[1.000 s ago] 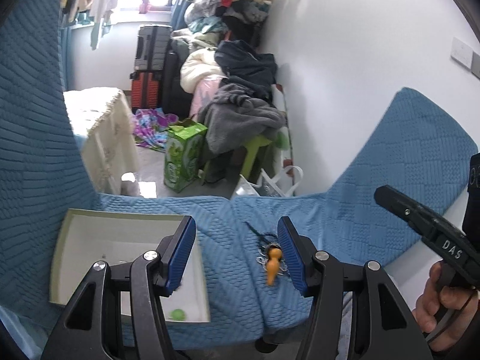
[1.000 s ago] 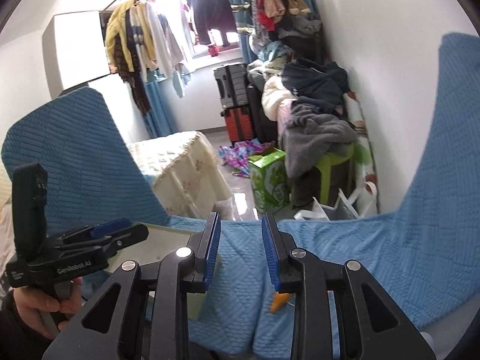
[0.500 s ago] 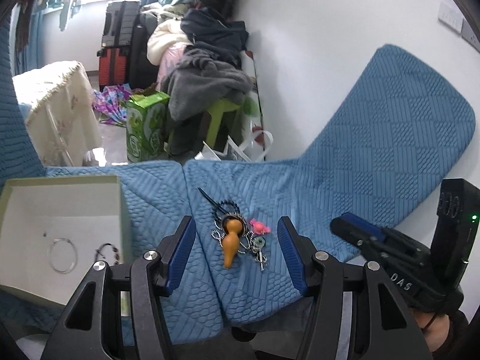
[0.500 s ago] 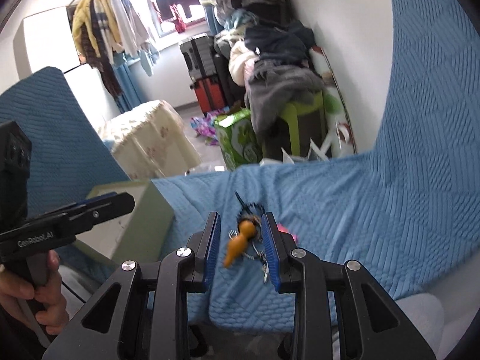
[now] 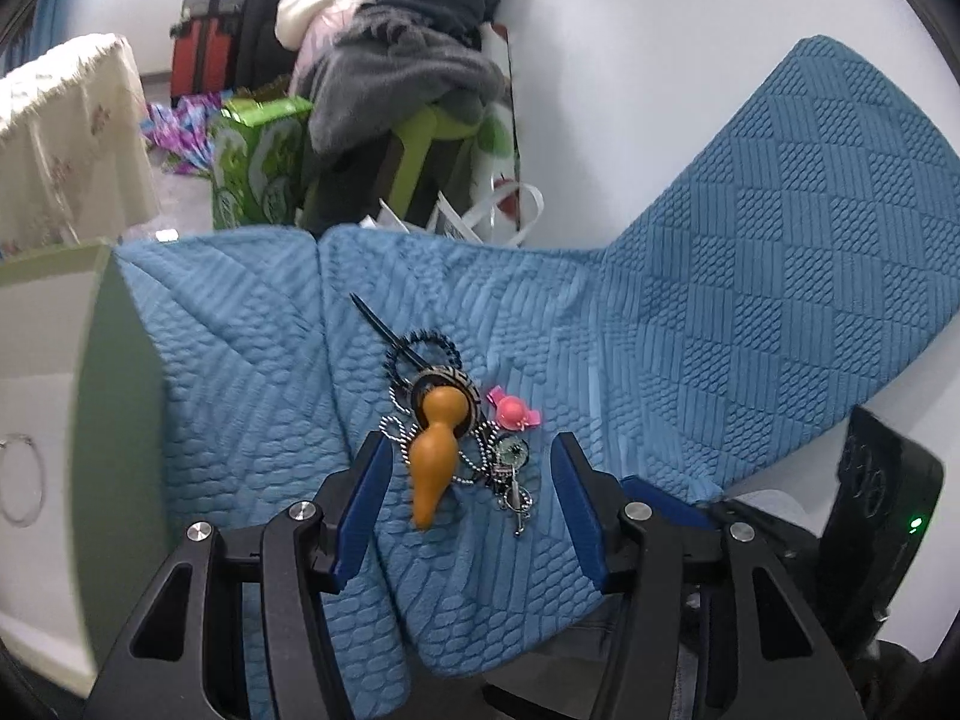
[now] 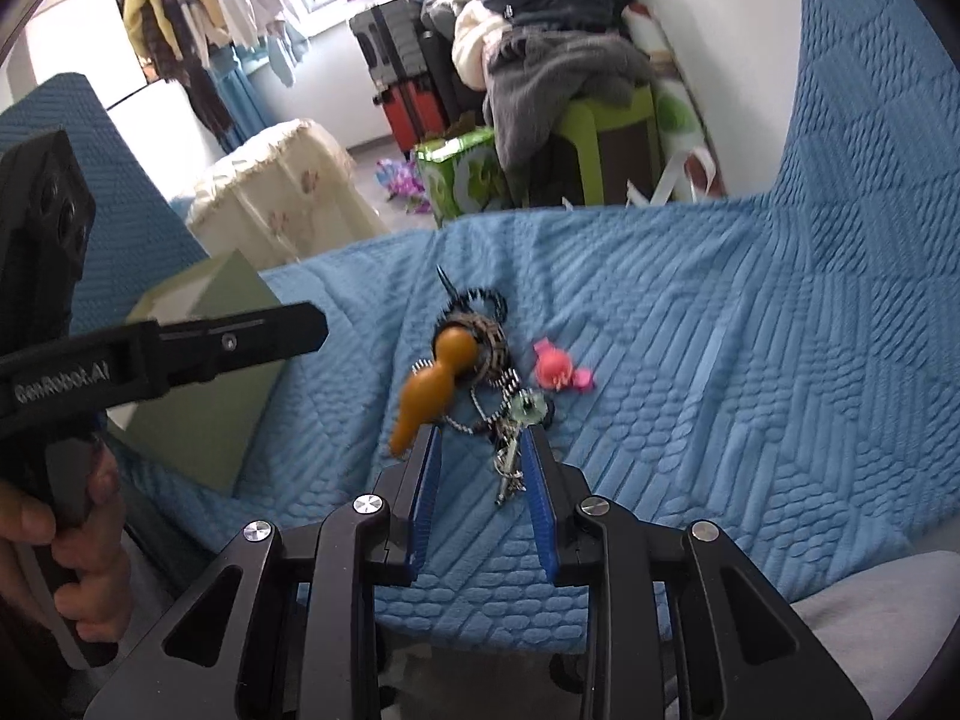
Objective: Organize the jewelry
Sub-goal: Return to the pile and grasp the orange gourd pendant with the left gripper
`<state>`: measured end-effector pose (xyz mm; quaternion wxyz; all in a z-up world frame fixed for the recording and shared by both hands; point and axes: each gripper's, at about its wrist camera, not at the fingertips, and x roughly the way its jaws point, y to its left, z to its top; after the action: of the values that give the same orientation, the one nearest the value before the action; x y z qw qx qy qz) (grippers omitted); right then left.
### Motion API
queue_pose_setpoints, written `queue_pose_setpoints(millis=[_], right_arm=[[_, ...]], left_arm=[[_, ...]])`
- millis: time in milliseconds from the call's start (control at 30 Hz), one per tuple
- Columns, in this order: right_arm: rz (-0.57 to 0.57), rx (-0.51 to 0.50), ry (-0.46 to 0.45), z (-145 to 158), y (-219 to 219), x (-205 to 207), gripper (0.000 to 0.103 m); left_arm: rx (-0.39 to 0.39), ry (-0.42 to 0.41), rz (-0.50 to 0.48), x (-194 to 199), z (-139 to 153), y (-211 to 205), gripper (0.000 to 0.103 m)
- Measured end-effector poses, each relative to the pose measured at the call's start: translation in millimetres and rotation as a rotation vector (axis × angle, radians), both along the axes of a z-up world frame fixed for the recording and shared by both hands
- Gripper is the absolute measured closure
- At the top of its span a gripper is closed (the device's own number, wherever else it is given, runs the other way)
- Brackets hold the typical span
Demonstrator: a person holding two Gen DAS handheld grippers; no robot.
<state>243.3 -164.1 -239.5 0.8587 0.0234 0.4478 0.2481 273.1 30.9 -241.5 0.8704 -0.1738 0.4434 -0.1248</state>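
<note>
A tangle of jewelry lies on the blue quilted cover (image 5: 660,360): an orange gourd pendant (image 5: 435,456) (image 6: 432,387), a patterned ring (image 5: 447,381), a black beaded loop (image 5: 420,342), a green glass pendant (image 5: 510,453) (image 6: 528,405), a silver charm (image 5: 516,501) (image 6: 507,474) and a pink charm (image 5: 513,411) (image 6: 555,369). My left gripper (image 5: 468,456) hangs just over the pile, its jaws wide and closing, the gourd between them untouched. My right gripper (image 6: 482,435) stands narrowly open, the silver charm between its tips, unpressed. A white box with green walls (image 5: 114,420) (image 6: 204,390) at the left holds a thin bangle (image 5: 21,480).
Past the cover's far edge is floor clutter: a green carton (image 5: 258,162), a green stool piled with clothes (image 5: 414,78), suitcases (image 6: 408,72) and a draped table (image 6: 282,192). A white wall (image 5: 660,90) rises at the right. A hand (image 6: 60,540) grips the left tool.
Both grippers have come down and tilted toward the jewelry pile, which now lies close between their fingertips. The box has slid to the left edge of the left wrist view.
</note>
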Motion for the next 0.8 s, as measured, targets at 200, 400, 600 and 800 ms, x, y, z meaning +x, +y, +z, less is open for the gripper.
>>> queue_pose_setpoints(millis=[200,400,600,800], right_arm=[[0.035,-0.027,0.053,-26.9,10.7,12.3,0.081],[0.033,-0.039,0.093,-40.9,10.5,24.2,0.081],[0.036,-0.053,0.115,-49.4,17.6,34.3,0.082],[0.048,-0.108,0.118,-55.2,25.2,35.2,0.098]], left_arm=[[0.007,0.082,-0.002,22.1,-34.9,-2.8,0.055],[0.018,0.155,-0.005,39.2,-64.3,6.3,0.062],[0.007,0.164,-0.041,49.1,-73.3,3.5,0.062],[-0.012,0.154,-0.080,52.6,-71.8,-4.2,0.069]])
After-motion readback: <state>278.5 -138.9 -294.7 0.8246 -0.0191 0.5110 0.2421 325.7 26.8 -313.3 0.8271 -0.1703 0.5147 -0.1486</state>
